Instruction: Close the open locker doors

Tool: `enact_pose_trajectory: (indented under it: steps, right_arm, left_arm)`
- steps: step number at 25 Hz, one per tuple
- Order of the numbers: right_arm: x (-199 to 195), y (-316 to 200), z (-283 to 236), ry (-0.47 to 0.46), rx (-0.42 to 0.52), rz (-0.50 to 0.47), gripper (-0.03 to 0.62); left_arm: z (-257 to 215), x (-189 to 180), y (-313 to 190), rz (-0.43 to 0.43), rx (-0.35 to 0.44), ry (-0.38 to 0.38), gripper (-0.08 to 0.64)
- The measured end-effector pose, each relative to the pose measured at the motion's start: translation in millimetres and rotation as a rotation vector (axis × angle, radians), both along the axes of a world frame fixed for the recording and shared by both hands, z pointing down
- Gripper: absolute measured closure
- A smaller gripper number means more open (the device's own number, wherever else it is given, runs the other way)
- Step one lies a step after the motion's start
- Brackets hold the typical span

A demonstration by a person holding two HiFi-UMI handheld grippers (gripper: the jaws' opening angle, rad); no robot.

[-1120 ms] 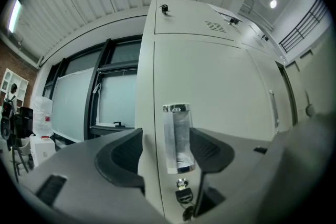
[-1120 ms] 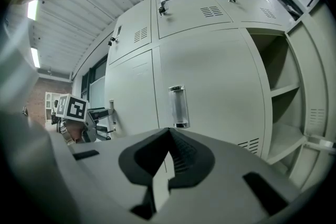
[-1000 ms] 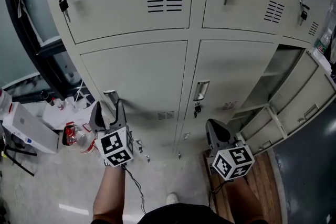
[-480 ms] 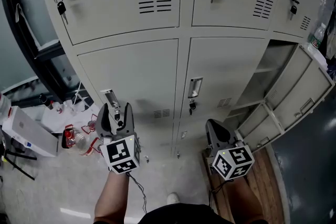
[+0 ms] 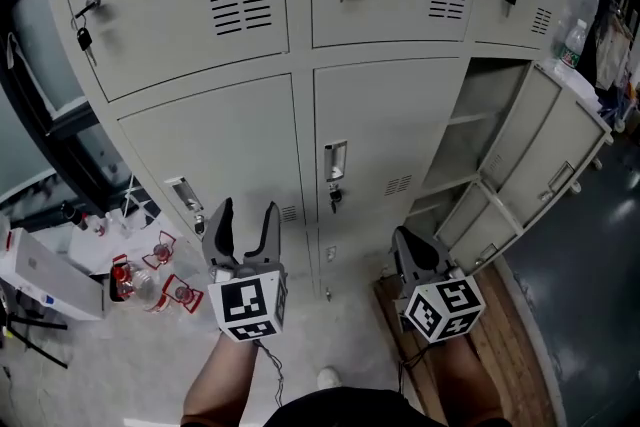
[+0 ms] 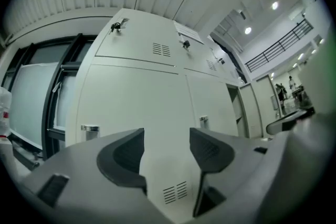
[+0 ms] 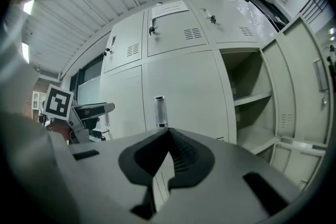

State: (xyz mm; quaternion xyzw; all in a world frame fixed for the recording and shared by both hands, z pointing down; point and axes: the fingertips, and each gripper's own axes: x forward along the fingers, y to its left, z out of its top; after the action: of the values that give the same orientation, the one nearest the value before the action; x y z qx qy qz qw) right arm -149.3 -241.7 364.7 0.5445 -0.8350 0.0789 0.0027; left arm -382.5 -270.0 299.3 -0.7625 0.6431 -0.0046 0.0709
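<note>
Locker bank (image 5: 230, 145) fills the wall ahead, and everything has slid left in the head view over the last second, so the person is sidestepping toward the open end.

- left gripper (image 5: 247, 215): was beside the left column's handle, now faces the seam between the left and middle columns. Jaws spread, nothing between them but closed door face well beyond.
- right gripper (image 5: 408, 250): hardly shifted in view. Jaws pressed together, empty.
- open doors (image 5: 555, 155): right column, ahead and to the right of the right gripper. Nearer than before but not touched. A lower one (image 5: 478, 233) hangs open just beyond its tips.

Read: approach only, no door pushed yet.

Edges and room: the doors' free edges jut out to the right of the right gripper. Their outer faces look away from it, so it likely has to swing round those edges. Dark floor (image 5: 590, 315) on that side looks open. Floor clutter (image 5: 150, 280) sits left of the left gripper, out of the way.
</note>
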Motion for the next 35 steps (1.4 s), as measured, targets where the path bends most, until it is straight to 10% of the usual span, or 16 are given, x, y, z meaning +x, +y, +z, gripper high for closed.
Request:
enact_pose_trajectory:
  steps: [23,35]
  right_arm:
    - [162.5,72.7,7.5,0.008,-0.035,0.374,0.592]
    - [201.5,112.3,4.1,0.021,-0.032,0.509,0.592]
  left_arm:
    - [24.2,218.2,15.6,0.506,-0.087,0.0,0.301]
    - [44.1,277.5,43.7,0.68,-0.157,-0.029,0.486]
